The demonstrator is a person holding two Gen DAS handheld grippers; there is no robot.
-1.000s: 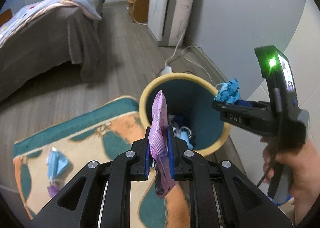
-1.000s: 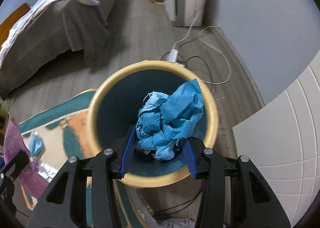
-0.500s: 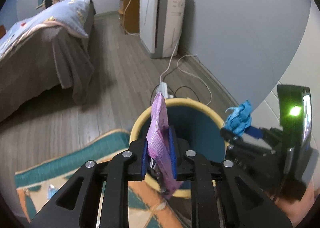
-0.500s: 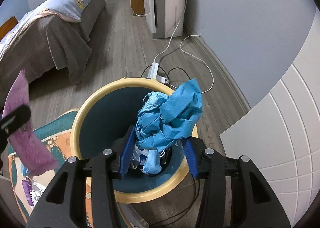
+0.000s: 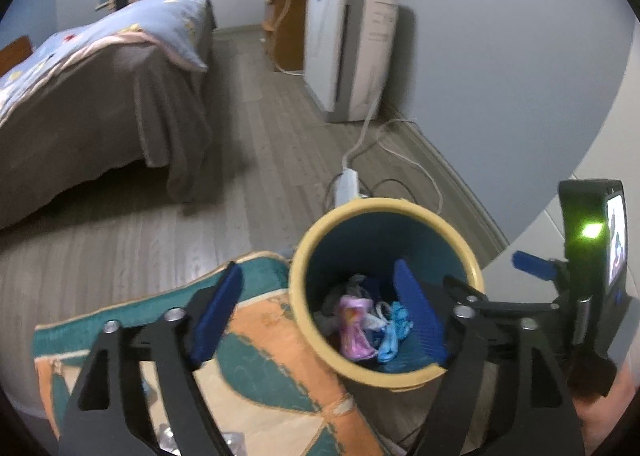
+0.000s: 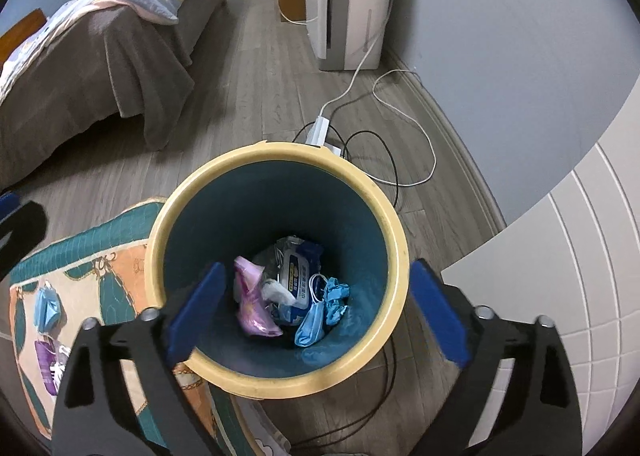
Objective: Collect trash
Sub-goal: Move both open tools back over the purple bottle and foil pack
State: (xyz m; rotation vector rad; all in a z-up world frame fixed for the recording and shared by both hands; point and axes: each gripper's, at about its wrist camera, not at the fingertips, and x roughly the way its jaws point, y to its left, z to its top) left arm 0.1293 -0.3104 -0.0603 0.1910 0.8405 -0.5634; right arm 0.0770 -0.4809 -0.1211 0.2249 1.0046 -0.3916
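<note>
Trash dropped, both grippers held above the bin

Left gripper (image 5: pixel 320 308) and right gripper (image 6: pixel 316 306) are spread wide, empty. Crumpled pink wrapper (image 6: pixel 252 304) and blue glove (image 6: pixel 335 298) are seen at the bottom of the round, yellow-rimmed bin (image 6: pixel 396 240).

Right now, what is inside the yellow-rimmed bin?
Inside the bin lie a pink wrapper, a white and blue wipes pack, a blue face mask and crumpled blue paper. Anything beneath them is covered.

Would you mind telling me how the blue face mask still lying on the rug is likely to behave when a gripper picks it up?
The blue face mask lies flat and creased on the rug, so it probably is floppy and will droop from the pads. It looks thin, so likely very light. Its ear loops may snag the purple wrapper beside it.
</note>
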